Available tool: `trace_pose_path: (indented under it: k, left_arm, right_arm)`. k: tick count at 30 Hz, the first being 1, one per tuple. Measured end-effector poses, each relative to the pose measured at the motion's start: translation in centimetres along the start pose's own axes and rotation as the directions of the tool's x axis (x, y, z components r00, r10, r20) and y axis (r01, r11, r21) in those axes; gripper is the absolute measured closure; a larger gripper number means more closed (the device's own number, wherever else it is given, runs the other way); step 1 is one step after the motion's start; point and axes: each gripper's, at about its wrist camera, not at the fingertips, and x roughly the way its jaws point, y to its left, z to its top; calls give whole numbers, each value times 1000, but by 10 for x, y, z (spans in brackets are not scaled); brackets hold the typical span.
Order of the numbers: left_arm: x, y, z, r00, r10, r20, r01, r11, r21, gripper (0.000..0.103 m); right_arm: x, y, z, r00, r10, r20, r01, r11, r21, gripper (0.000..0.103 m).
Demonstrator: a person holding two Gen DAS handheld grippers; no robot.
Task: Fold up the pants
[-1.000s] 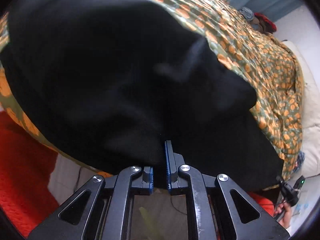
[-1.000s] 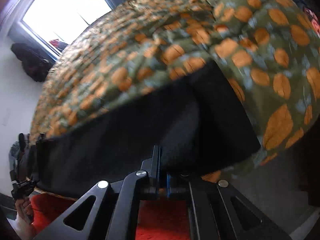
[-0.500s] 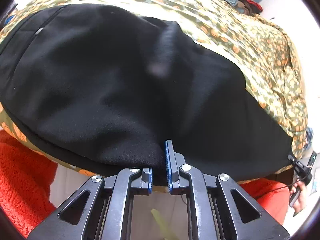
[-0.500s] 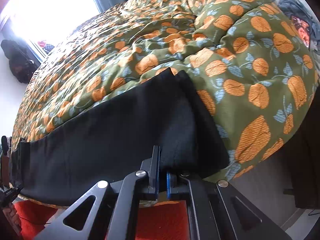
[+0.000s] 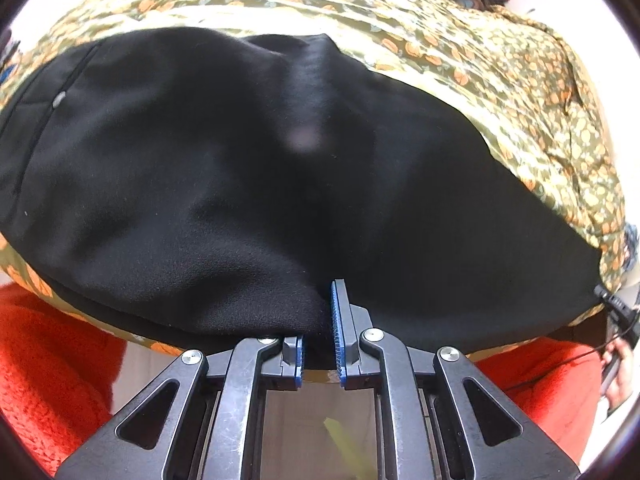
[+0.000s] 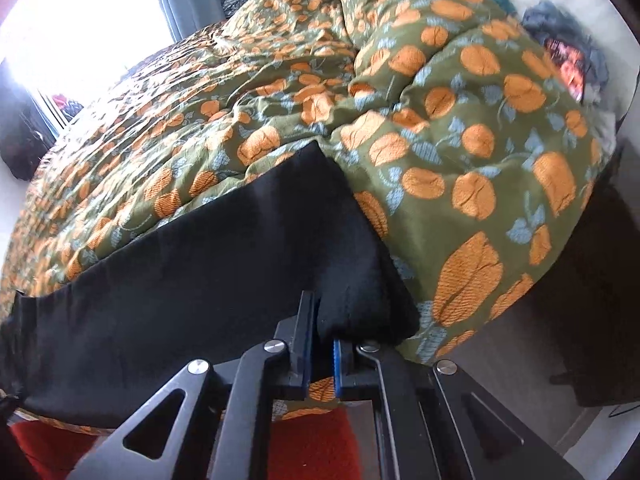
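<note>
Black pants (image 5: 248, 168) lie spread along the near edge of a bed, waistband at the left. My left gripper (image 5: 318, 332) is shut on the pants' near edge; the fabric covers its left finger and is bunched between the blue pads. In the right wrist view the pants (image 6: 192, 276) run leftward as a long dark strip. My right gripper (image 6: 320, 336) is shut on the near corner of the leg end, with cloth pinched between its jaws.
The bed wears a green quilt with orange flowers (image 6: 440, 152), bulging at the right. A red rug (image 5: 48, 368) lies on the floor below the bed's edge. A bright window (image 6: 60, 20) is at far left. The other hand-held gripper (image 5: 616, 312) shows at the right edge.
Both grippers have pulled back and down with the pants, drawing the cloth flatter along the bed's edge. More of the quilt shows beyond the pants in both views.
</note>
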Motion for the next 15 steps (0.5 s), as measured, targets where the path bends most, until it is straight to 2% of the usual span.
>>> trace_pose_path:
  k: [1, 2, 3, 4, 5, 6, 7, 10, 13, 15]
  left_arm:
    - [-2, -2, -1, 1000, 20, 6, -20, 1000, 16, 88]
    - [-3, -3, -3, 999, 32, 7, -32, 999, 23, 80]
    - [-5, -4, -4, 999, 46, 3, -46, 998, 31, 66]
    - [-9, -5, -7, 999, 53, -4, -52, 998, 45, 59]
    - [-17, -6, -12, 999, 53, -6, -53, 997, 63, 49]
    - [-26, -8, -17, 999, 52, 0, -51, 995, 86, 43]
    - [-37, -12, -22, 999, 49, 14, -50, 992, 112, 42]
    - [-67, -29, -36, 996, 40, 82, -56, 977, 208, 29]
    - [-80, -54, -40, 991, 23, 132, -62, 954, 295, 24]
    - [-81, -75, -39, 989, -5, 145, -46, 937, 347, 24]
  right_arm:
    - [-5, 2, -1, 999, -49, 18, 49, 999, -10, 85]
    - [-9, 3, -1, 996, -83, 36, 84, 996, -11, 64]
    - [-13, 2, -1, 990, -129, 55, 129, 992, -5, 32]
    - [-21, 0, -2, 978, -194, 82, 193, 981, 13, 17]
    - [-29, -2, -4, 966, -233, 108, 231, 972, 29, 7]
    - [-39, -4, -6, 955, -263, 139, 259, 965, 46, 7]
    - [-52, -3, -9, 944, -281, 170, 275, 960, 62, 7]
    - [-92, 14, -28, 937, -233, 262, 221, 972, 74, 7]
    - [-117, 57, -58, 929, -120, 351, 148, 987, -55, 7]
    - [-120, 85, -69, 917, -84, 390, 161, 972, -169, 7]
